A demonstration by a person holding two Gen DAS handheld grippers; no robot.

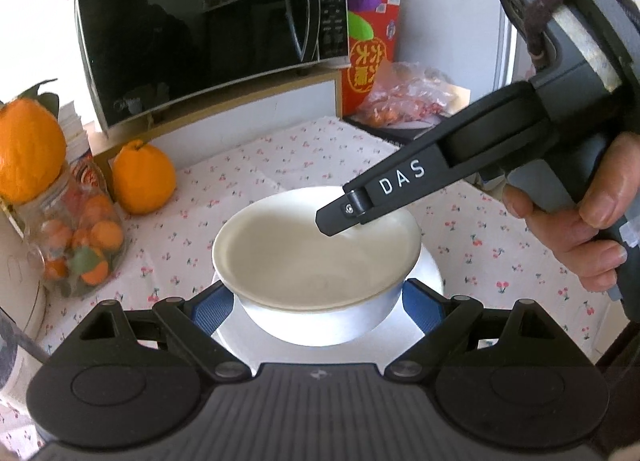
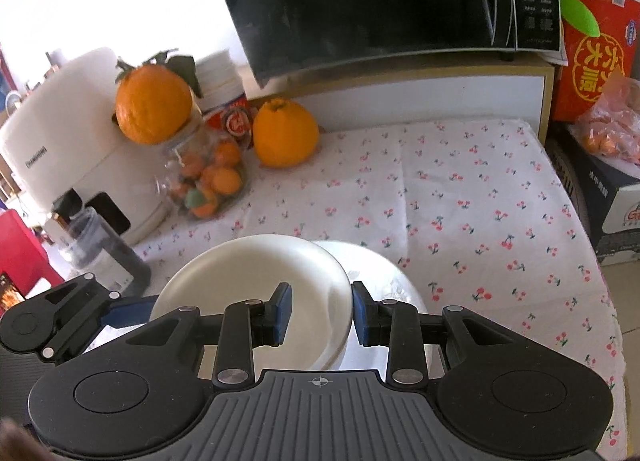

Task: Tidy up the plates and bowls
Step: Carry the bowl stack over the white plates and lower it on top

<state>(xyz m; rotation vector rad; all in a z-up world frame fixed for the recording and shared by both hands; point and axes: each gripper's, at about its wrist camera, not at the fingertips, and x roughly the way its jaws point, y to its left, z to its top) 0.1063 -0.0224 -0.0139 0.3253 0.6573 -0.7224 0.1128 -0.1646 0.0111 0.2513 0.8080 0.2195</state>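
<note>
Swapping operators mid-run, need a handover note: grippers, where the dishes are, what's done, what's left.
Left gripper: open, fingers either side of the white bowl; contact unclear.
Right gripper: open, one finger inside and one outside the rim of the shallow dish, apparently not clamped.
Position: the dish sits on the bowl, on the cherry-print tablecloth.
Done: dish and bowl form one stack.
Left: unclear whether the dish is being set down or lifted; decide, then grip or back the right out.

Glossy ceramic bowl (image 1: 316, 249) — matt cherry-print cloth (image 2: 480, 197), clear glass jar (image 2: 200, 177).
</note>
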